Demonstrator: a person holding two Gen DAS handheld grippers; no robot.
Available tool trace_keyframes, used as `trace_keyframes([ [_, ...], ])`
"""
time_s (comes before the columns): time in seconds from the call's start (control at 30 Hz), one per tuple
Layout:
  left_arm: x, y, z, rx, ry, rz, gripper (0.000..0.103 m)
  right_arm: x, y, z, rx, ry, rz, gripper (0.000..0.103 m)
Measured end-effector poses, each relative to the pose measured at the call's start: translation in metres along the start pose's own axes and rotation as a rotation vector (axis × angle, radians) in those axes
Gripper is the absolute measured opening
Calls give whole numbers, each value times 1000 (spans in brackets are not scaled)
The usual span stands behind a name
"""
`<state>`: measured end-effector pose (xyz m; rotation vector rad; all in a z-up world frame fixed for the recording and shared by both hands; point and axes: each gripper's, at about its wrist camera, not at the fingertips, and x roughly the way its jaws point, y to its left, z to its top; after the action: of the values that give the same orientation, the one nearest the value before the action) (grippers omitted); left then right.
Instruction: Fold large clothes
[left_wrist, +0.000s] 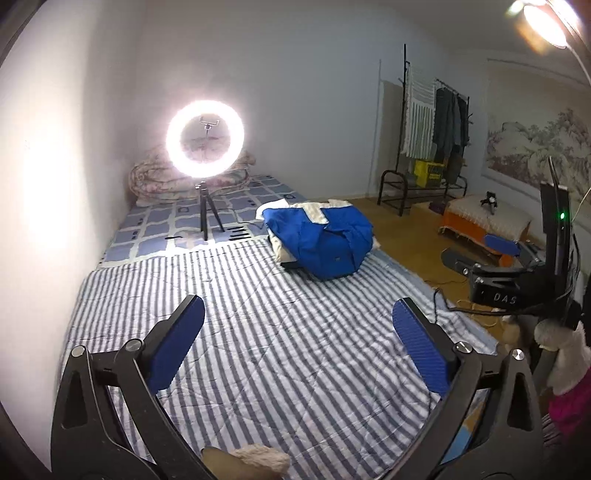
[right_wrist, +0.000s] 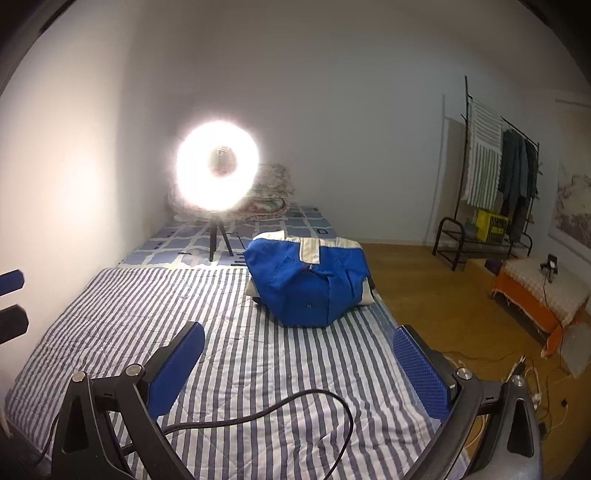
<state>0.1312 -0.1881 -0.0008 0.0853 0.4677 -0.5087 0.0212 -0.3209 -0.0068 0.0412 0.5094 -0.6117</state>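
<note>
A blue garment with cream trim (left_wrist: 325, 240) lies bundled on the far right part of the striped bed cover (left_wrist: 258, 332); it also shows in the right wrist view (right_wrist: 310, 284). My left gripper (left_wrist: 297, 321) is open and empty, held above the striped cover well short of the garment. My right gripper (right_wrist: 299, 347) is open and empty, also above the cover (right_wrist: 184, 314), just short of the garment. The right gripper's body shows at the right of the left wrist view (left_wrist: 498, 273).
A lit ring light on a tripod (left_wrist: 205, 144) stands on the bed behind the cover, with folded quilts (left_wrist: 155, 181) behind it. A black cable (right_wrist: 295, 406) loops over the cover. A clothes rack (left_wrist: 432, 140) and a low orange stool (left_wrist: 480, 218) stand on the floor at right.
</note>
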Motion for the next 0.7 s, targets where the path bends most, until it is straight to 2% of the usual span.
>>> trace_keyframes([
  [0.1, 7, -2, -8, 15, 14, 29, 103, 1, 0, -7, 3, 8, -10, 103],
  [0.4, 30, 3, -23, 14, 82, 27, 103, 15, 12, -26, -50, 41, -33, 103],
  [0.7, 33, 4, -29, 16, 100, 30, 103, 16, 20, -32, -66, 51, -33, 103],
])
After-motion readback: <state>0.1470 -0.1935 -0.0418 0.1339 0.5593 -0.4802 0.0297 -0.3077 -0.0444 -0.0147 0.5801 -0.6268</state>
